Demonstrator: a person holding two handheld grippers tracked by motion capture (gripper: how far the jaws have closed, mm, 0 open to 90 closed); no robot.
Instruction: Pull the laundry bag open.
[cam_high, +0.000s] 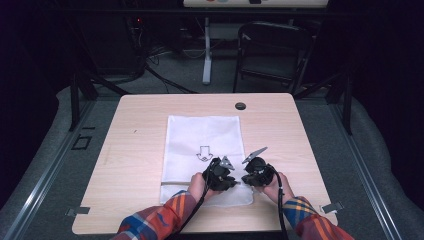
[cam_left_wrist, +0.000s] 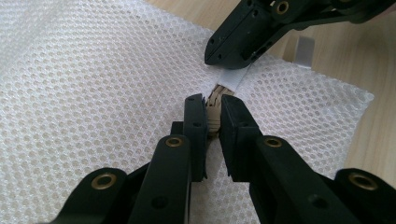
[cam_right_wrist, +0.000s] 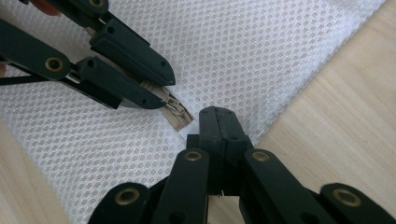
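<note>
A white mesh bag (cam_high: 200, 135) lies flat on the table, with a small arrow printed on it. Near the bag's front edge, my left gripper (cam_high: 234, 182) is shut on the beige zipper slider (cam_left_wrist: 215, 106), which sits pinched between the jaws (cam_left_wrist: 212, 100). In the right gripper view the slider (cam_right_wrist: 177, 111) sticks out from the left gripper (cam_right_wrist: 167, 91). My right gripper (cam_right_wrist: 215, 112) is shut on the bag's edge just beside the slider. The left gripper view shows it (cam_left_wrist: 210, 58) pinching a white tab (cam_left_wrist: 231, 78) at the zipper's end. The two sets of tips nearly touch (cam_high: 244, 181).
The wooden table (cam_high: 140, 115) has a round cable hole (cam_high: 240, 106) at its far edge and small clips at its front corners (cam_high: 332, 206). A black folding chair (cam_high: 272, 50) and a desk leg stand beyond the table.
</note>
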